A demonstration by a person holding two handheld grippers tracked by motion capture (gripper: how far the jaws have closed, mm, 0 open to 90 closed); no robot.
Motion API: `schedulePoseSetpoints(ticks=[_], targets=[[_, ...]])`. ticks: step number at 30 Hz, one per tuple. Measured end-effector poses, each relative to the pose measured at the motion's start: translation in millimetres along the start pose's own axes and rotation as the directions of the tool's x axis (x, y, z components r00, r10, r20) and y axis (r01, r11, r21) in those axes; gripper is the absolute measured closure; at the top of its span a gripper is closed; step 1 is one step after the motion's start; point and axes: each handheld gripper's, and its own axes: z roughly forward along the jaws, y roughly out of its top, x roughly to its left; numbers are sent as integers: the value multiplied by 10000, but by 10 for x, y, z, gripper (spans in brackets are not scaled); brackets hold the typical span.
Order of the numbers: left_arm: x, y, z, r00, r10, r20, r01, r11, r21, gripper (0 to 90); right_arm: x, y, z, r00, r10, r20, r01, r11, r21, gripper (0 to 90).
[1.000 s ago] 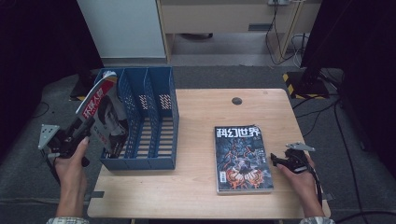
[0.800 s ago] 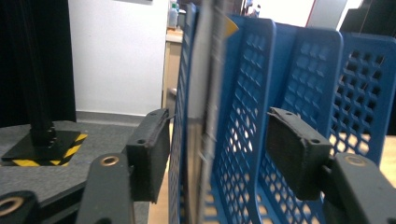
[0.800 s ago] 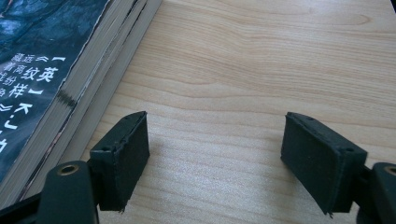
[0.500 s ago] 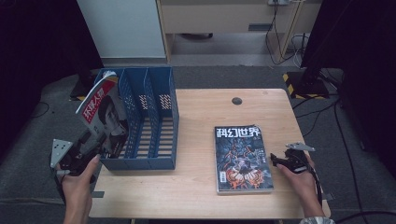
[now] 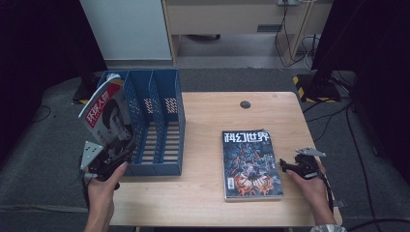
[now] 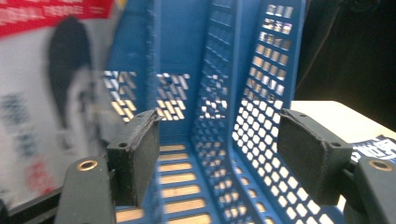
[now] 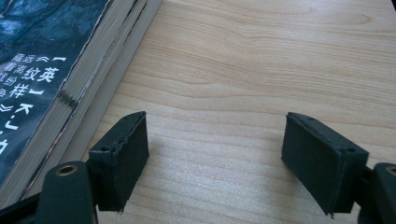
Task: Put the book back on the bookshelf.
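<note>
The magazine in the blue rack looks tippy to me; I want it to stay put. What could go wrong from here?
1. The magazine leans left, out over the rack's edge; with the left claw open, it may topple out.
2. The claw sits close beside it and could knock it.

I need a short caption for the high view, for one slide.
Left gripper, jaws just opened, beside a magazine leaning in the blue file rack; right gripper open by stacked magazines.
</note>
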Motion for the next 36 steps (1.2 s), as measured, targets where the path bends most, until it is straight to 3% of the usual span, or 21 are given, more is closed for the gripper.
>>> schedulePoseSetpoints(ticks=[11,20,25,33,36], targets=[[-428,-83,361,9957,-116,922,76,9990,434,270,-11,11,3,9999,67,75,-68,9999,110,197],[-794,-171,596,9866,-143,1624,22,9972,743,253,-36,42,-57,9996,119,264,-116,9999,-110,221],[-1025,-245,716,9797,-80,2002,-121,9950,993,251,-14,79,-116,9997,133,203,-125,9991,-407,302],[-1451,-399,919,9624,68,2714,-466,9890,1405,250,51,145,-224,9997,-54,-249,31,9960,-891,484],[-1608,-482,987,9550,269,2953,-777,9838,1616,251,85,163,-253,9991,-216,-370,175,9940,-1081,549]])
